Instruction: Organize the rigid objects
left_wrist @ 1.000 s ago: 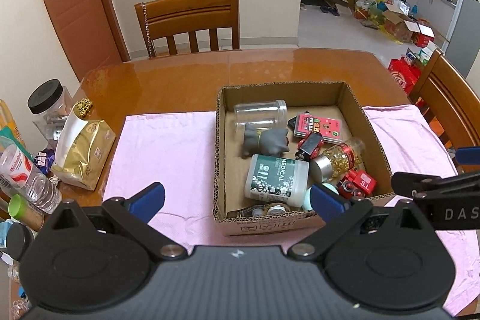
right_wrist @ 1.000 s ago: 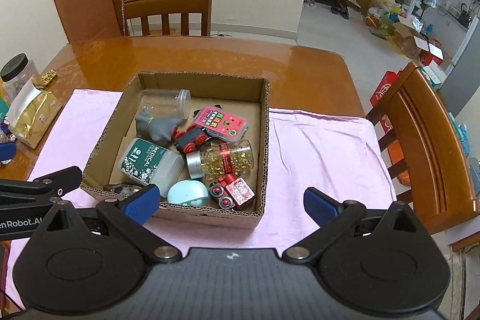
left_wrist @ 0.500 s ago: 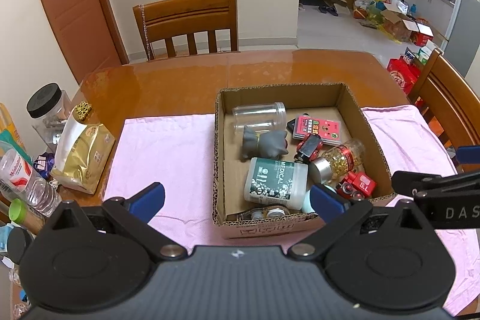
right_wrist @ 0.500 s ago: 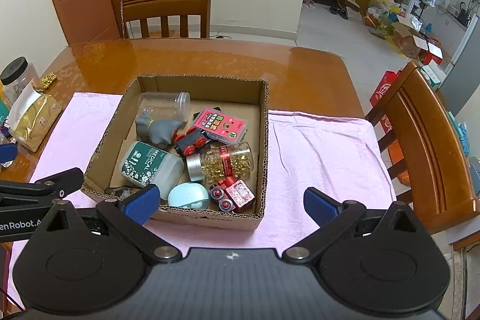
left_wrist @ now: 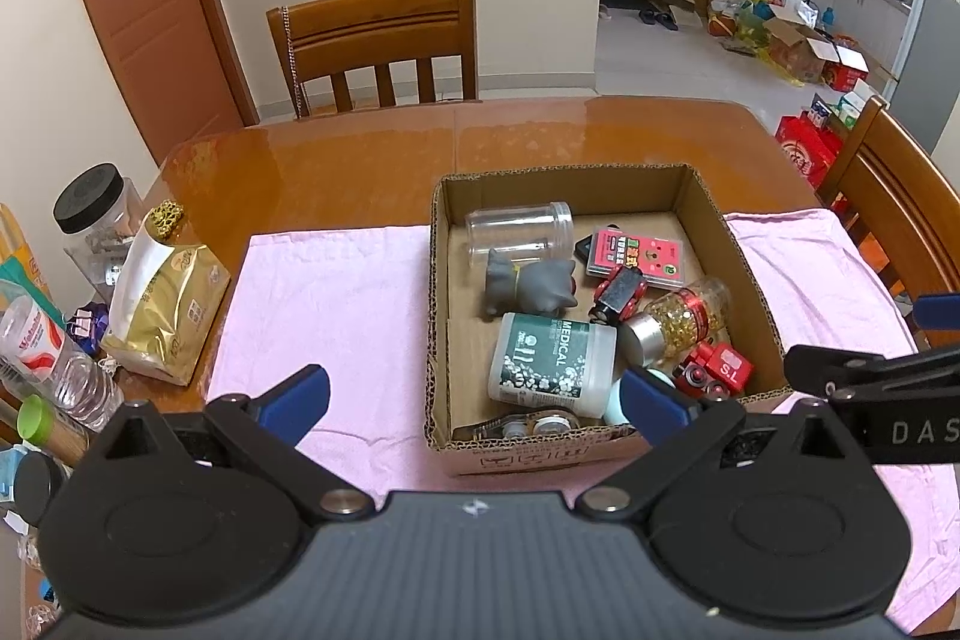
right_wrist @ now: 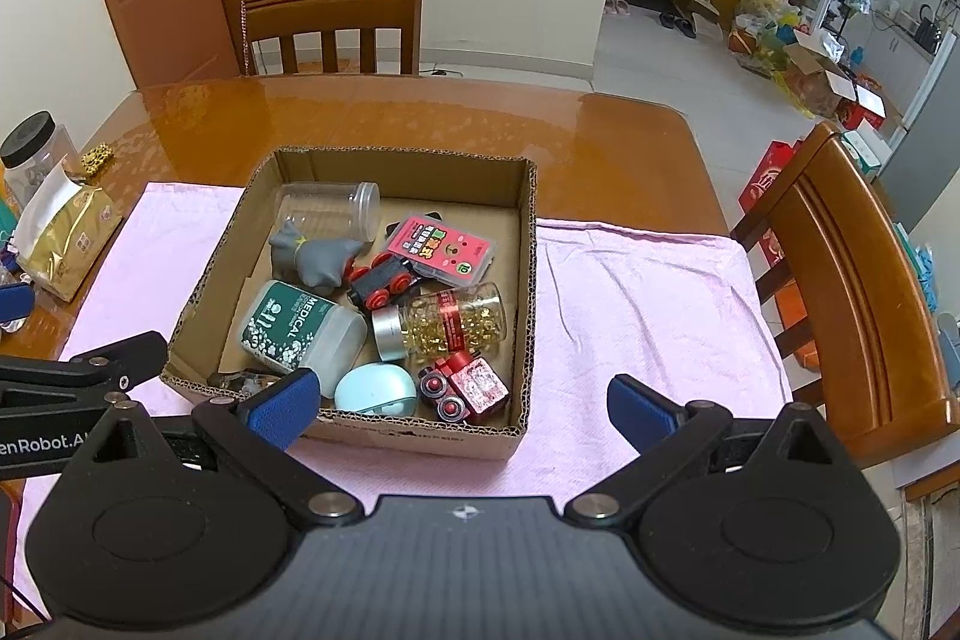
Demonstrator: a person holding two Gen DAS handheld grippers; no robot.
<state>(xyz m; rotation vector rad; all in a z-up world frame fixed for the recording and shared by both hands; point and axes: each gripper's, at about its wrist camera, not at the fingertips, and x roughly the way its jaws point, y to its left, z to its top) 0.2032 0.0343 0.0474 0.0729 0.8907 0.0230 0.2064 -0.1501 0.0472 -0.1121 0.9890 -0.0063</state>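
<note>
One cardboard box [right_wrist: 528,280], nine items inside

Two toy vehicles, two lidded bottles, one clear jar, one grey figure, one pink card pack, one blue egg-shaped case, one tape roll.

A glossy brown wooden table [right_wrist: 420,112] carries a pink cloth [right_wrist: 636,292] spread across its near half. A cardboard box [right_wrist: 528,280] sits on the cloth, about mid-table. Along the left edge, on bare wood, stand a gold bag [left_wrist: 162,304], a black-lidded jar [left_wrist: 90,214] and what looks like a water bottle [left_wrist: 48,358].
</note>
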